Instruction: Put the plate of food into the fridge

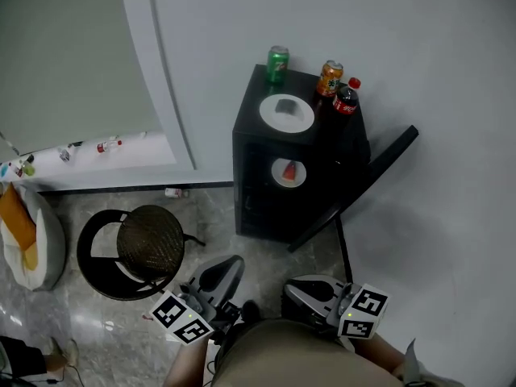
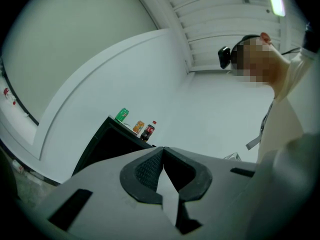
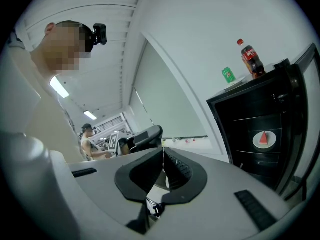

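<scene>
Currently L gripper (image 1: 219, 276), R gripper (image 1: 316, 290) pressed together, empty. Plate (image 1: 300, 122) atop mini fridge (image 1: 254, 200): stiff, prob. fragile, slick; pinch bare rim.

A green can (image 1: 277, 64), an orange can (image 1: 329, 78) and a dark bottle with a red cap (image 1: 347, 97) stand far ahead of the left fingers (image 1: 219, 275) and the right fingers (image 1: 313, 290). The green can is the one most to the left. The orange can and the bottle are close side by side. A round black stool (image 1: 137, 248) with a brown woven seat stands on the shiny stone floor (image 1: 218, 244), just left of the left fingers. Further left lies a white cushion (image 1: 44, 252) with something orange (image 1: 18, 216) on it. Small bright things (image 1: 105, 145) sit in a row on a low white ledge, ahead and to the left. In the right gripper view, far past the fingers, a person in a cap (image 3: 89, 143) is near a black chair (image 3: 145, 138), under long lights (image 3: 59, 86).
</scene>
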The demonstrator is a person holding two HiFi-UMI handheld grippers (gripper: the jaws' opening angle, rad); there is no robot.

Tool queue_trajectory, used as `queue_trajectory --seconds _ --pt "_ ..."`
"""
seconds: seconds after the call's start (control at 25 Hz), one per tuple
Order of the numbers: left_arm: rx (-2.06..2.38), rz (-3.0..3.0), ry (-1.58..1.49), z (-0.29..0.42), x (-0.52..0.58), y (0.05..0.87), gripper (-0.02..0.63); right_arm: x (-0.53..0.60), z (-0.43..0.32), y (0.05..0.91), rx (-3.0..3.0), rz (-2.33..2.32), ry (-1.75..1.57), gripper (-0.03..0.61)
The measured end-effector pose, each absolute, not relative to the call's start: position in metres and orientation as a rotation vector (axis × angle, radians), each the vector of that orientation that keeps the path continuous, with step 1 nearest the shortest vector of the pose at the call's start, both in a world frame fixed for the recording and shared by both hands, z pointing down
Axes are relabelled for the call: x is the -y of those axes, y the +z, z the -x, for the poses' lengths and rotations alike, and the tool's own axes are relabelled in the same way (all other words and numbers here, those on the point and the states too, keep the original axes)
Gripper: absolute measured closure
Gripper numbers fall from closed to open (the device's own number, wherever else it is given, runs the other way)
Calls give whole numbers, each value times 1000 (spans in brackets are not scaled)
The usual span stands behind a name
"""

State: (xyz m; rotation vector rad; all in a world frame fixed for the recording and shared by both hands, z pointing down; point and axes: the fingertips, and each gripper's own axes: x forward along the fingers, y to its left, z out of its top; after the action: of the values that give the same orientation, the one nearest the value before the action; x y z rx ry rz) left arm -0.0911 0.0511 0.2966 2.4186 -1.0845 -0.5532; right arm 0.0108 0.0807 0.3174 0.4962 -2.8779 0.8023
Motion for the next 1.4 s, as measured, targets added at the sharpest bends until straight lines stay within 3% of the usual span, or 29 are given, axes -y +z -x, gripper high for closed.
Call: queue_trajectory --seconds 0.84,1.4 --pt "1260 -2340 -454 46 49 288 603 34 -56 312 2962 -297 871 558" --pt "1606 -2348 -295 33 124 268 603 93 -103 313 3002 -128 860 558"
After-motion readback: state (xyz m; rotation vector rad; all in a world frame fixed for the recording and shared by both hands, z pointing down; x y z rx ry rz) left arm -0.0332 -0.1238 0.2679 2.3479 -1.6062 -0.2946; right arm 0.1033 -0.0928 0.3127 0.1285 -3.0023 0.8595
